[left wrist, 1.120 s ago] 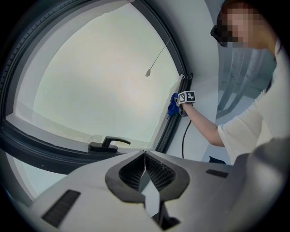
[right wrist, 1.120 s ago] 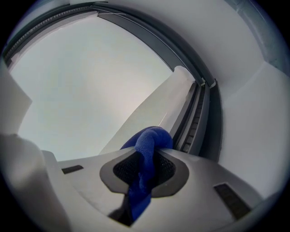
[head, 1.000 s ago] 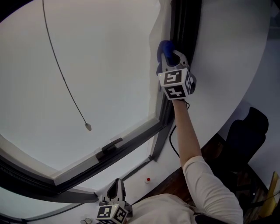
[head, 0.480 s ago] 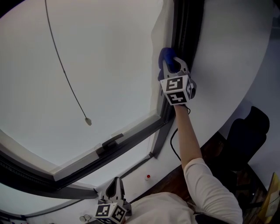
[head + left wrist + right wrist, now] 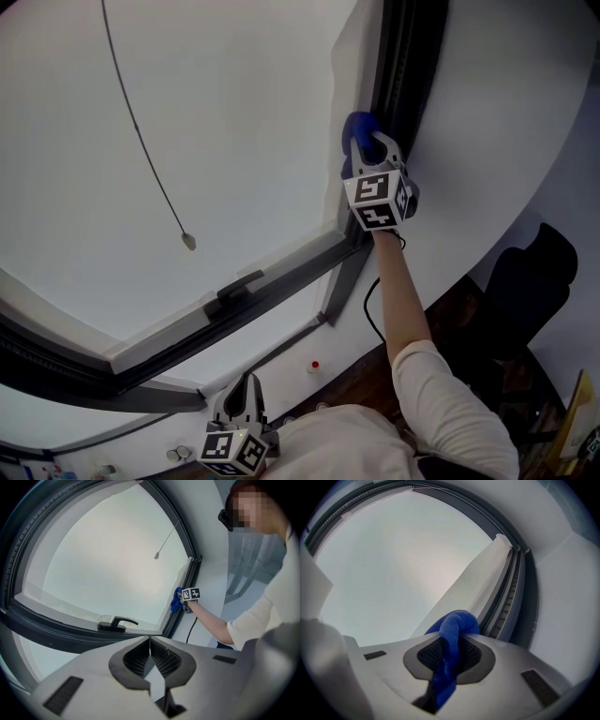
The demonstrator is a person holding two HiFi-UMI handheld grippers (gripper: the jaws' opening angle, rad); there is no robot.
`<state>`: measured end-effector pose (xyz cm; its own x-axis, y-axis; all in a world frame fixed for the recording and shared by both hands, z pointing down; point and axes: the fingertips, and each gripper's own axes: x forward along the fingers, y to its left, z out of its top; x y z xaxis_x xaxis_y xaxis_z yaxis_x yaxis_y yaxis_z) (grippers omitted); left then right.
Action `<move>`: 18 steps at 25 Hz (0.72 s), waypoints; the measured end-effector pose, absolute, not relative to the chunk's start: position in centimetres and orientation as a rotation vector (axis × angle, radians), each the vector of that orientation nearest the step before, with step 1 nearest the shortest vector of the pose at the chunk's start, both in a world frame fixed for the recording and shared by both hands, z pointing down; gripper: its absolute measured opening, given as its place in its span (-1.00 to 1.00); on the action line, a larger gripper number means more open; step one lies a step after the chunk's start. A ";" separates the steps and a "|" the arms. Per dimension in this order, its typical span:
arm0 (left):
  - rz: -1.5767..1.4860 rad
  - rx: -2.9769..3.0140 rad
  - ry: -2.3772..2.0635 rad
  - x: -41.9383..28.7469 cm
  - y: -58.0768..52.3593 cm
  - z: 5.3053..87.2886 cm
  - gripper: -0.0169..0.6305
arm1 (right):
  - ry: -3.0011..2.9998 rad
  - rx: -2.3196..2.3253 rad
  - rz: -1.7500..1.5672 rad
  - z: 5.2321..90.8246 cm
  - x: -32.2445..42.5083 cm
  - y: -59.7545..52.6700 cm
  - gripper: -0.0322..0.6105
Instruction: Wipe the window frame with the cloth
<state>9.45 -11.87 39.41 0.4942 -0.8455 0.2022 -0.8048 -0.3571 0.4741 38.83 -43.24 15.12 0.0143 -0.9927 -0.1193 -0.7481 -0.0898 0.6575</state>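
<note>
Up at the window's right edge, the right tool (image 5: 450, 645) is clamped on a blue cloth (image 5: 455, 623). The cloth's bunched end lies where a pale inner strip meets the dark window frame (image 5: 401, 84). A bare forearm (image 5: 399, 281), white-sleeved above the elbow, reaches up to it. Low in the head view, the left tool (image 5: 150, 645) hangs with its jaws closed together and nothing between them, facing the black window handle (image 5: 115, 622) on the lower frame. A cord pull (image 5: 188, 242) dangles across the bright pane.
</note>
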 end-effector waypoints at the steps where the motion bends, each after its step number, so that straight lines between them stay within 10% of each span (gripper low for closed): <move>1: -0.103 2.223 -1.355 9.4 -11.9 39.4 -0.91 | -1.778 1.885 -0.793 15.5 38.8 -43.3 -0.72; 18: -0.098 2.244 -1.343 9.5 -11.9 39.2 -0.91 | -1.773 1.834 -0.697 20.8 39.0 -43.2 -0.72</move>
<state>9.51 -11.91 39.25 0.5064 -0.8395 0.1969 -0.8020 -0.3745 0.4654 38.97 -43.25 20.84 0.0247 -0.9994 -0.0234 -0.7481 -0.0340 0.6627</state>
